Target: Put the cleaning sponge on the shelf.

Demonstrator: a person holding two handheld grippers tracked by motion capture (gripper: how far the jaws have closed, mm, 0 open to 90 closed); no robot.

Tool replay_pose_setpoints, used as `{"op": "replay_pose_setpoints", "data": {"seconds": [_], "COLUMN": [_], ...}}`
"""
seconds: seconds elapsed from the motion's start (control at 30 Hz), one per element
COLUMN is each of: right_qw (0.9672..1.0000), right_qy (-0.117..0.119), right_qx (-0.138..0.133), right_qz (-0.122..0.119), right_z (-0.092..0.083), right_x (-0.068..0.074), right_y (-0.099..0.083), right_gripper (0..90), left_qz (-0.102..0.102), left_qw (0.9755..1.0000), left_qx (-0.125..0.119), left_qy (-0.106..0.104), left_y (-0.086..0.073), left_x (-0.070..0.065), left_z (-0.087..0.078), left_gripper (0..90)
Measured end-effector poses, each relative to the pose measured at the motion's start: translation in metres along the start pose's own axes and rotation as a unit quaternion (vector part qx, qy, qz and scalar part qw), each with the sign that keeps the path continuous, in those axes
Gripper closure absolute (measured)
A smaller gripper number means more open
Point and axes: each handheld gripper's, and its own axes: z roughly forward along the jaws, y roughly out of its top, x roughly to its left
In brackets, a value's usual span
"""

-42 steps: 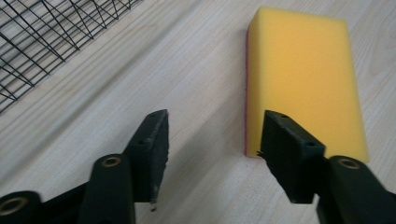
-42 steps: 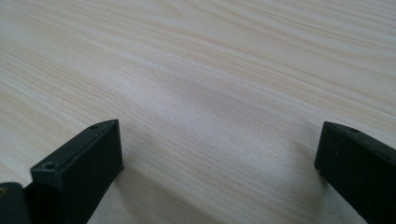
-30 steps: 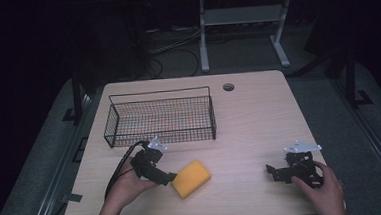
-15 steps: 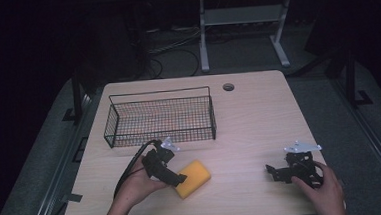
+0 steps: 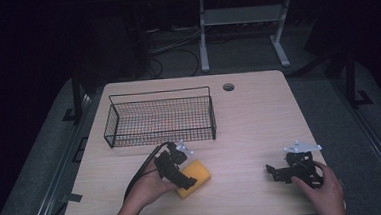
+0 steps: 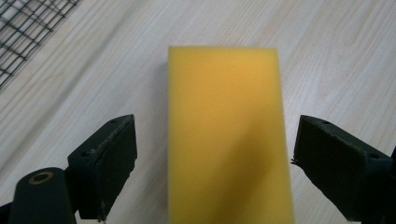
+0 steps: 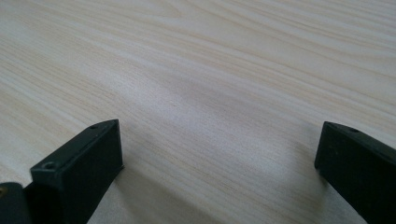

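The yellow sponge (image 6: 229, 135) lies flat on the table (image 5: 259, 113) just in front of the wire basket (image 5: 159, 117), between the spread jaws of the left gripper (image 6: 212, 158), while the right gripper (image 5: 282, 172) rests open well apart; light and squashy, it probably wants a gentle pinch across its long sides
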Motion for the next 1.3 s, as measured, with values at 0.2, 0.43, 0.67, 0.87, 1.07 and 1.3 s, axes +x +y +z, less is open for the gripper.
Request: {"op": "replay_pose_setpoints", "data": {"seconds": [0.2,0.43,0.67,0.87,1.07,1.3], "right_qw": [1.0,1.0,1.0,1.0,1.0,1.0], "right_qy": [0.0,0.0,0.0,0.0,0.0,0.0], "right_qx": [0.0,0.0,0.0,0.0,0.0,0.0], "right_qz": [0.0,0.0,0.0,0.0,0.0,0.0], "right_z": [0.0,0.0,0.0,0.0,0.0,0.0], "right_x": [0.0,0.0,0.0,0.0,0.0,0.0], "right_y": [0.0,0.0,0.0,0.0,0.0,0.0], "right_gripper": [0.1,0.1,0.1,0.1,0.1,0.2], "left_qz": [0.006,0.012,0.01,0.013,0.016,0.02], "left_qw": [0.9999,0.9996,0.9995,0.9992,0.9988,0.9983], "left_qx": [0.01,0.024,0.028,0.038,0.045,0.051], "left_qy": [-0.001,0.0,0.004,0.007,0.01,0.017], "left_y": [0.004,0.007,0.008,0.007,0.006,0.005], "left_x": [-0.004,-0.005,-0.006,-0.006,-0.006,-0.008], "left_z": [0.01,0.021,0.026,0.033,0.038,0.042], "left_gripper": [12.8,12.8,12.8,12.8,13.1,13.5]}}
